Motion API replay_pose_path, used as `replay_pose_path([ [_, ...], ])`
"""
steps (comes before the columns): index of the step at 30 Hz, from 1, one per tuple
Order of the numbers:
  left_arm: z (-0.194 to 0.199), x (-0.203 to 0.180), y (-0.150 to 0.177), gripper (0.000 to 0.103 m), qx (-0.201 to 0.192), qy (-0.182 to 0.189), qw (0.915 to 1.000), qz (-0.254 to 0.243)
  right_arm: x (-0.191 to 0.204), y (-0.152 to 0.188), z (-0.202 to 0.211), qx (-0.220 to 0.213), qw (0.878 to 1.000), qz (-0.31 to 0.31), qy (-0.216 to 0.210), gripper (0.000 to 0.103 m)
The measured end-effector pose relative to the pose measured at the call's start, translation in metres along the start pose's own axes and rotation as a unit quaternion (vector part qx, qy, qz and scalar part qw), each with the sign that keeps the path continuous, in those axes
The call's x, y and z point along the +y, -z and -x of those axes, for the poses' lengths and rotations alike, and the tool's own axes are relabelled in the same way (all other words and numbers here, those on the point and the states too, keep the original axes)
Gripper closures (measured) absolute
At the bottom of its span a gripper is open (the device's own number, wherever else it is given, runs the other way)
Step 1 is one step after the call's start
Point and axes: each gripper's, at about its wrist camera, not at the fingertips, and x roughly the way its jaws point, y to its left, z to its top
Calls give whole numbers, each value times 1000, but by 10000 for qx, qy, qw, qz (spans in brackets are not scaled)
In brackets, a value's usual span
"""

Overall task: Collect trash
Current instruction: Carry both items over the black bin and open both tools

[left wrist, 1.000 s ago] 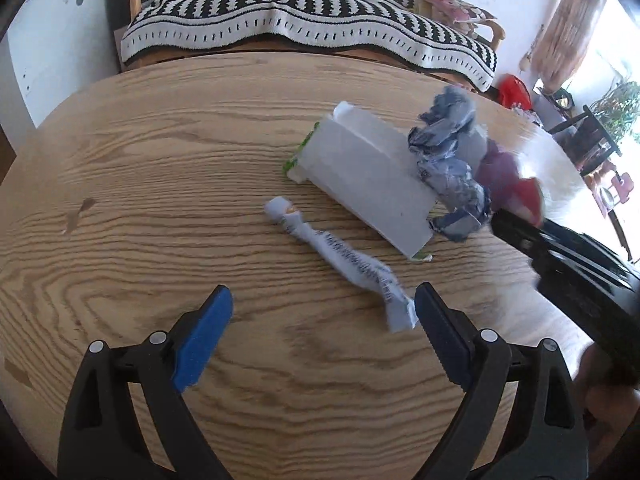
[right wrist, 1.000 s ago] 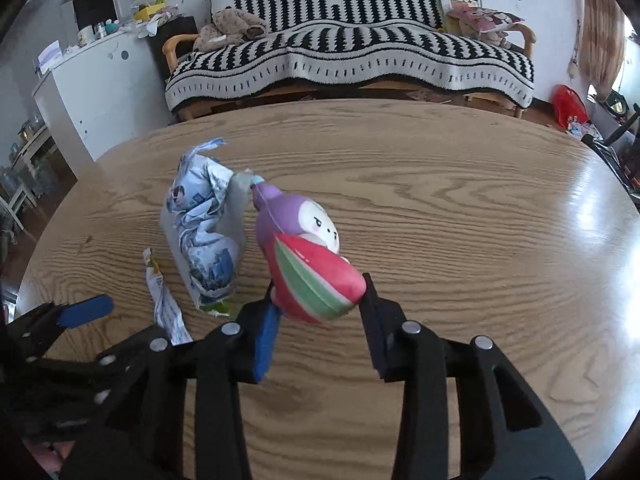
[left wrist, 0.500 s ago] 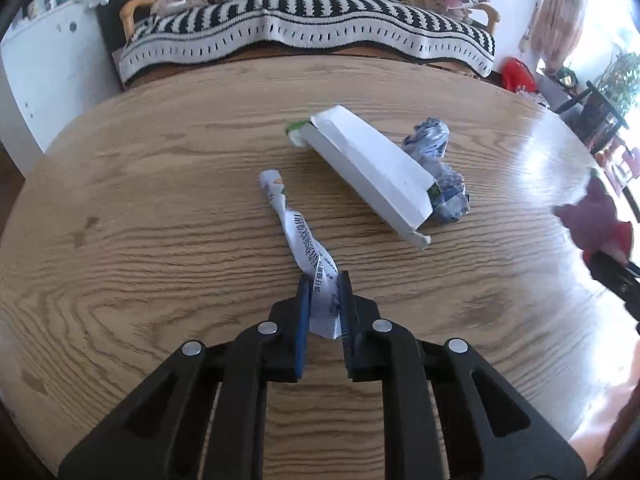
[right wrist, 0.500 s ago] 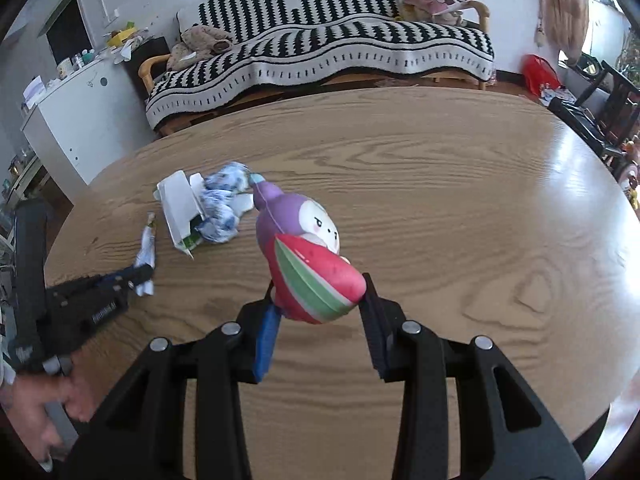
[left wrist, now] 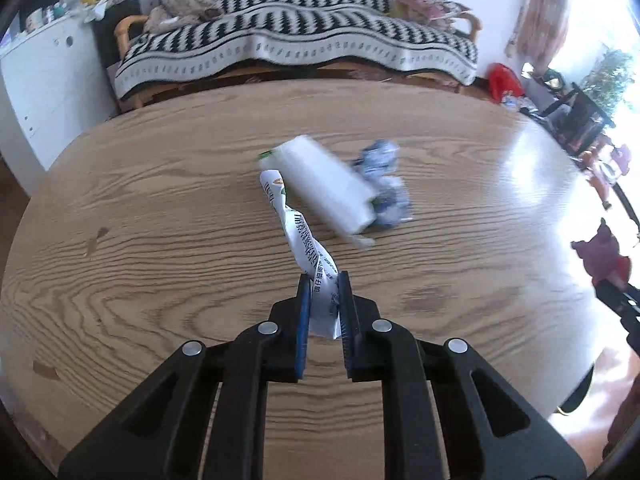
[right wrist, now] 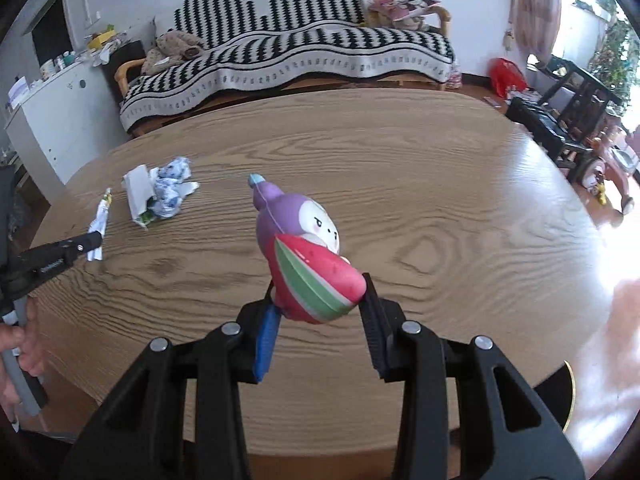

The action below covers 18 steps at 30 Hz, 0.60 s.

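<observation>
Wooden table [left wrist: 168, 216] fills both views, striped sofa [left wrist: 296, 44] behind it; no bin, bag or other container is visible, so the drop-off spot is unknown. Remaining trash sits mid-table: white carton [left wrist: 328, 184] lying flat, blue-printed crumpled wad [left wrist: 384, 184] touching its far side. Change vs a second ago: left gripper [left wrist: 323, 304], then wide open short of the twisted wrapper [left wrist: 304, 240], now has its jaws clamped on the wrapper's near end, and the wrapper angles up off the wood, its tip overlapping the carton's corner in view. So piece one looks secured, two left. Right gripper [right wrist: 318, 312] is unchanged, jaws closed on the squishy toy [right wrist: 308, 256], held above the table well right of the pile. That hand can't collect trash until the toy is put down.
</observation>
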Motion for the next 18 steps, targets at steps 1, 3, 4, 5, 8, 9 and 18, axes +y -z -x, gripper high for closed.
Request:
replay_pose_path([
  [1, 4, -8, 0, 90, -45, 54, 10000, -56, -10, 3, 6, -31, 10000, -61, 50, 65],
  [3, 13, -32, 1, 90, -141, 228, 9994, -202, -29, 7, 18, -109, 9996, -206, 184, 65],
  [4, 20, -47, 2, 90, -198, 362, 9987, -292, -37, 9, 23, -141, 9993, -259, 234, 65],
  [5, 23, -58, 4, 90, -231, 454, 9981, -351, -47, 10, 29, -179, 9989, -328, 284, 65],
  [8, 38, -100, 11, 90, -379, 845, 9938, -617, -81, 21, 49, -297, 9968, -568, 472, 65],
  [9, 42, -114, 14, 90, -413, 972, 9916, -742, -93, 26, 56, -336, 9958, -654, 543, 65],
  [18, 67, -256, 57, 90, -504, 2317, 9569, -1678, -197, 85, 105, -470, 9757, -1864, 1053, 65],
])
